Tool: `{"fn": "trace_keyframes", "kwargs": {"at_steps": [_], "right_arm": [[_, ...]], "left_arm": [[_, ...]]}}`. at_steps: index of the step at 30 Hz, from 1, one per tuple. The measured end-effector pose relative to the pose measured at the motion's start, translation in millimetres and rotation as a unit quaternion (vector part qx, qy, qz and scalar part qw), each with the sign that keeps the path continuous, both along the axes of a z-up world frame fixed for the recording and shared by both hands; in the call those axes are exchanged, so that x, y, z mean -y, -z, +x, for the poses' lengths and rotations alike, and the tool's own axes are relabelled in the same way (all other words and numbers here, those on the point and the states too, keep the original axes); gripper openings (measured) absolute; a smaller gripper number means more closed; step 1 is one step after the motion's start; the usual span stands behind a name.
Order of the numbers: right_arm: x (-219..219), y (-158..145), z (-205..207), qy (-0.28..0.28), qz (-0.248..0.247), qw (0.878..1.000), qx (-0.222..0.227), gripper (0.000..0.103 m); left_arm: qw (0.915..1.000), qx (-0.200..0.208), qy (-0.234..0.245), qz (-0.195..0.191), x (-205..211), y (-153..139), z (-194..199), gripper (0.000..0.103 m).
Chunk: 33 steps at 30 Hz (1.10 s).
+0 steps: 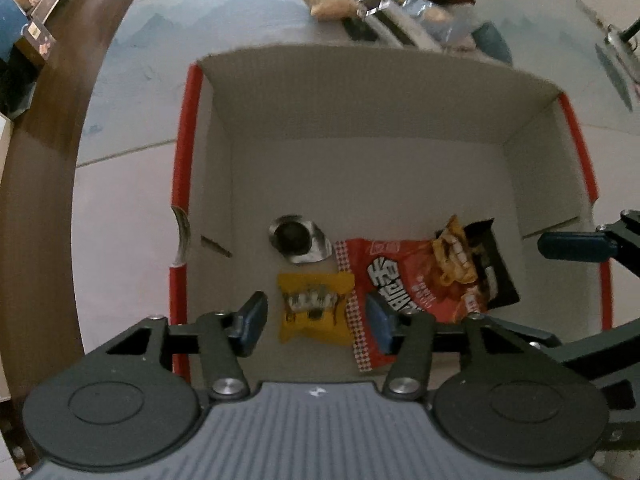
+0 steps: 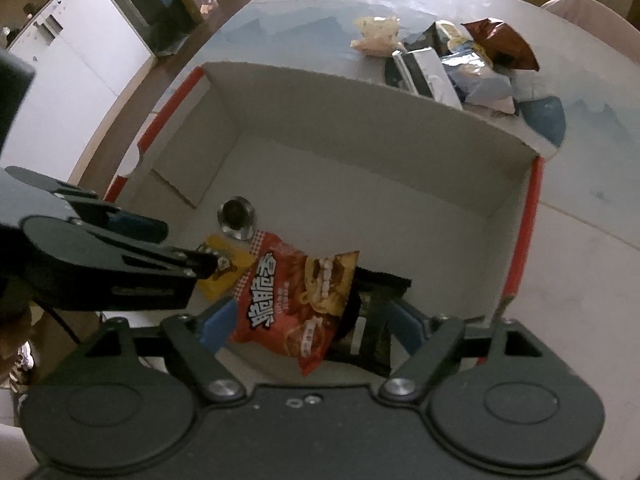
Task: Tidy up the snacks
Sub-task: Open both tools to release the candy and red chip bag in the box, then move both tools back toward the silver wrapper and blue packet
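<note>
The left gripper [image 1: 316, 322] is hovering low over the near end of the cardboard box [image 1: 360, 100], its fingers spread wide and holding nothing, with the small yellow snack packet [image 1: 310, 312] lying flat on the box floor directly between them. The right gripper [image 2: 308, 322] is hanging over the same near corner, also spread and gripping nothing; the red snack bag [image 2: 292, 300] and a black packet [image 2: 376, 320] tucked under it are sitting in the gap between its fingers.

Both tools are crowding one corner, and the left gripper's arm is reaching across the right wrist view, so a careless lift or swing is likely to knock one against the other or snag a bag's edge and drag it out. A little further in, a round foil-wrapped sweet [image 1: 298, 238] is resting just beside the yellow packet and the red bag; being round and light, it looks liable to roll if bumped.

Beyond the far wall of the box, the remaining snack pile [image 2: 452, 60] is waiting on the table [image 2: 280, 20], bags overlapping. Pulling one from the heap could be tugging its neighbours along, and the crinkled foil may be slipping from a shallow pinch.
</note>
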State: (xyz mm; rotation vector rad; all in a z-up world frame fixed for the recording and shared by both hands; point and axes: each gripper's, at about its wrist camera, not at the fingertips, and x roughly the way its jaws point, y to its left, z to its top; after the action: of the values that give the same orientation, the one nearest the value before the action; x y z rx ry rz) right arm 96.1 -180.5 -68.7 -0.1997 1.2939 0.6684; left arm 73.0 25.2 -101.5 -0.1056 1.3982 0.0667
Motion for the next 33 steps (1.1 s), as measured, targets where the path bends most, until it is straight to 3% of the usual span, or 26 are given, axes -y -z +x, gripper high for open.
{"fn": "trace_keyframes", "kwargs": {"at_steps": [15, 20, 33], "right_arm": [[20, -46, 4, 0.019, 0.025, 0.999, 0.042, 0.092], [27, -61, 10, 0.031, 0.040, 0.997, 0.058, 0.096], [49, -66, 52, 0.068, 0.049, 0.993, 0.085, 0.098]], "left_arm": [[0.9974, 0.070, 0.019, -0.003, 7, -56, -3, 0.062], [0.9956, 0.091, 0.019, -0.003, 7, -75, 2, 0.074], [0.9941, 0.108, 0.008, 0.006, 7, -104, 41, 0.074]]}}
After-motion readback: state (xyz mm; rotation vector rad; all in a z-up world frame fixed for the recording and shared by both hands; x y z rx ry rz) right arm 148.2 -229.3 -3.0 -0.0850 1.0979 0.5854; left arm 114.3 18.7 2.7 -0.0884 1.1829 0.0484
